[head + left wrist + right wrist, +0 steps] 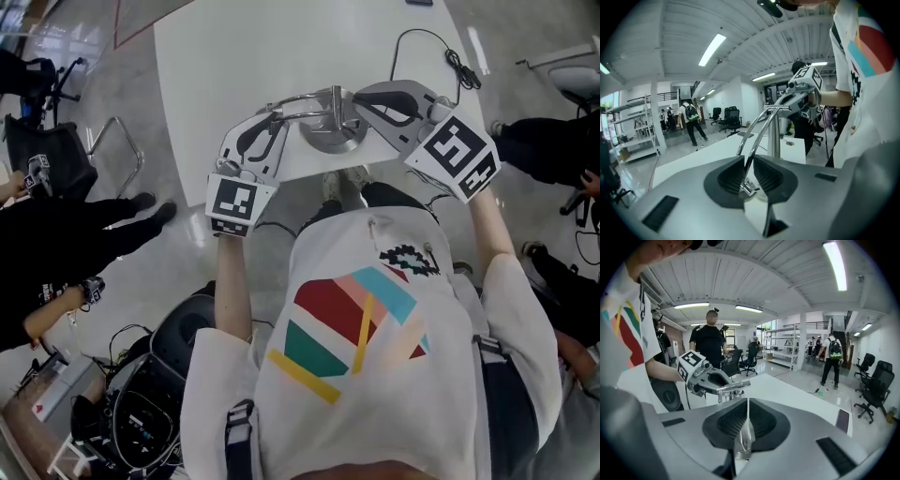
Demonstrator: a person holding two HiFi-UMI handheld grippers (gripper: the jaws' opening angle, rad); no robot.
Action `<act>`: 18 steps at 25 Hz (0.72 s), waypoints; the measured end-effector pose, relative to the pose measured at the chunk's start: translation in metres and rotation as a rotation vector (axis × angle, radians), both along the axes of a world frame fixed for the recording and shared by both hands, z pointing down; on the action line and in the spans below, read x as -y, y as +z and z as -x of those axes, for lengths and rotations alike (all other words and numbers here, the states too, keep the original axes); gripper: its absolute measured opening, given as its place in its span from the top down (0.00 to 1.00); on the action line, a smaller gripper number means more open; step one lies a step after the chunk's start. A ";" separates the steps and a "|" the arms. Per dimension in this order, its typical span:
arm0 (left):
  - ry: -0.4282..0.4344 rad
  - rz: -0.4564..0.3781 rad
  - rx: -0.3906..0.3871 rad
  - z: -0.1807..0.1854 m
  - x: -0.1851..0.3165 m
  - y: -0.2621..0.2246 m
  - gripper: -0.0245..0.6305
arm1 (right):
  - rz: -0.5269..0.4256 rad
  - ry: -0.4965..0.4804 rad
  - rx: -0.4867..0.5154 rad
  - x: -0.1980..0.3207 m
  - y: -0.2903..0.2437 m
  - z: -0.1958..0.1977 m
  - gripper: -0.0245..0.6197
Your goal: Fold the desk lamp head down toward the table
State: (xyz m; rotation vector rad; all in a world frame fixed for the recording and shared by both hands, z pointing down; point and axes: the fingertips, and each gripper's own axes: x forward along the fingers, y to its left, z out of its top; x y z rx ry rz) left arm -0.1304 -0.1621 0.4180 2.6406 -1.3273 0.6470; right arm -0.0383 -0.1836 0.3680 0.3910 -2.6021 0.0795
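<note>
Folding step, item: lamp (328, 131), chrome, round base set at the near edge of the white desk (234, 47), between the two grippers. Left gripper (749, 160): jaws drawn close about the twin arched rods (757, 133) of the lamp arm, with the pads looking to touch them on both sides. By appearance this is a light pinch, not a hard clamp. Right gripper (746, 404): jaws pressed together on a thin chrome blade (743, 439) of the lamp, seen edge-on; whether this is the head itself cannot be told. Post (774, 136): upright, behind the rods. Handling, as judgement: one gripper should steady the lamp while the other swings. The moving one should follow the arc about the joint, not push straight down, so the base neither tips nor slides off the near edge. The hold on the rods should be loose enough for them to turn between the pads, yet not so loose that they slip. Lower slowly, easing off as the head nears the desk. Hazards: smooth chrome, likely little friction; cord (457, 58) lying behind the lamp, to be kept clear.
</note>
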 end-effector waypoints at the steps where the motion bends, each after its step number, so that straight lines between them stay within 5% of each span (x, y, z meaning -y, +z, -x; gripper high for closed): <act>1: -0.002 0.003 0.046 -0.001 -0.001 -0.002 0.83 | -0.008 0.025 0.022 0.003 -0.009 -0.004 0.93; 4: 0.034 -0.021 0.209 -0.005 -0.009 -0.016 0.83 | -0.052 0.089 0.058 0.011 -0.034 -0.017 0.93; 5: 0.035 -0.044 0.205 -0.008 -0.014 -0.029 0.83 | -0.070 0.108 0.066 0.012 -0.041 -0.023 0.93; 9: -0.079 -0.159 -0.065 -0.022 -0.006 -0.109 0.83 | -0.143 0.202 0.147 0.019 -0.079 -0.050 0.93; 13: -0.192 -0.301 -0.164 -0.032 0.021 -0.172 0.84 | -0.205 0.268 0.295 0.033 -0.124 -0.054 0.93; 18: -0.279 -0.437 -0.439 -0.036 0.026 -0.215 0.89 | -0.249 0.430 0.457 0.043 -0.156 -0.058 0.93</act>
